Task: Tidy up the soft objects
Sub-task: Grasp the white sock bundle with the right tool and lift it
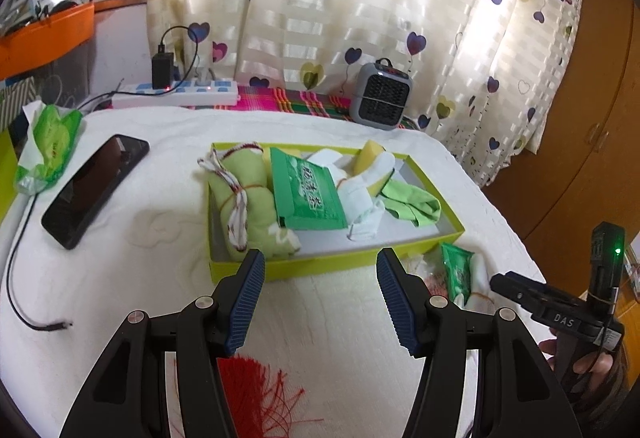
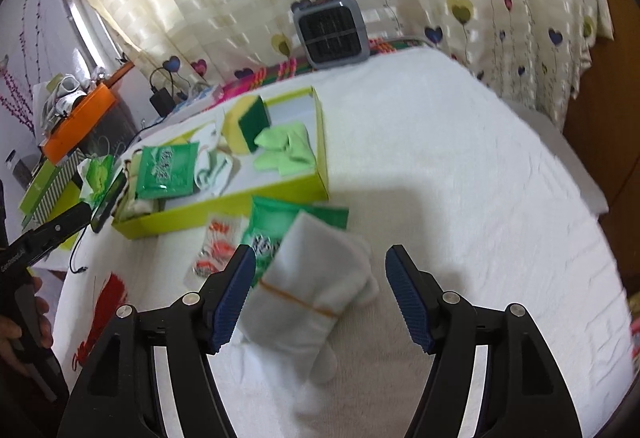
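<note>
Two sets of tongs stand apart and empty: the right tongs [image 2: 320, 294] straddle the banded white cloth bundle [image 2: 308, 302] lying just outside the yellow-green box [image 2: 224, 204], its long axis slanting between the jaws, while the left tongs [image 1: 320, 302] face the box.

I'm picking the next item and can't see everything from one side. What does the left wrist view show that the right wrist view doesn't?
Left wrist only: the whole black phone and the rope-tied green bundle in the box.
Right wrist only: the banded white cloth bundle between the open right gripper fingers, and the sponge's dark green side.
Both: the yellow-green box, the green packet inside, and the grey heater.
</note>
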Action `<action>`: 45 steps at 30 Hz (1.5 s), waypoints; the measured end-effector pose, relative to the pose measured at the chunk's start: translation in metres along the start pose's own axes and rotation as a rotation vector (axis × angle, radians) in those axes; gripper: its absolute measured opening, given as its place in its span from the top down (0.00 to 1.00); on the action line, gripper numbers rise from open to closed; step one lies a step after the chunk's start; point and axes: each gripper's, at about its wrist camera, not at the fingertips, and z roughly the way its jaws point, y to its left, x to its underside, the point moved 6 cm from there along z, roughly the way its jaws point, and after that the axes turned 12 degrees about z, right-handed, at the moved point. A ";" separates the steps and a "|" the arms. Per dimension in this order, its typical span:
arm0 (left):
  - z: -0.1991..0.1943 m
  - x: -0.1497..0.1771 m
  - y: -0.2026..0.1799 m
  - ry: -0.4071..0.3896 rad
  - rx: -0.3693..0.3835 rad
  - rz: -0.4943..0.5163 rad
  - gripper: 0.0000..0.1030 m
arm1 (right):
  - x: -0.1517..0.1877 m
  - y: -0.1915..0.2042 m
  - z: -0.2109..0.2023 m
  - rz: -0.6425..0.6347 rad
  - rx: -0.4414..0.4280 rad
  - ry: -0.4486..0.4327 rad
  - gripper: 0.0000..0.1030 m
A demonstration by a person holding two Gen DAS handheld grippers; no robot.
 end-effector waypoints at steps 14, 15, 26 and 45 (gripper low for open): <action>0.002 0.013 -0.006 0.020 0.026 0.001 0.44 | 0.019 0.009 0.016 -0.015 0.028 0.034 0.30; 0.002 0.013 -0.006 0.022 0.029 0.000 0.44 | 0.019 0.010 0.016 -0.016 0.032 0.034 0.30; 0.007 0.016 -0.015 0.038 0.055 0.012 0.44 | 0.023 0.008 0.022 -0.045 0.101 0.038 0.29; 0.016 0.016 -0.044 0.072 0.078 0.069 0.44 | 0.024 0.004 0.010 -0.019 0.046 0.009 0.64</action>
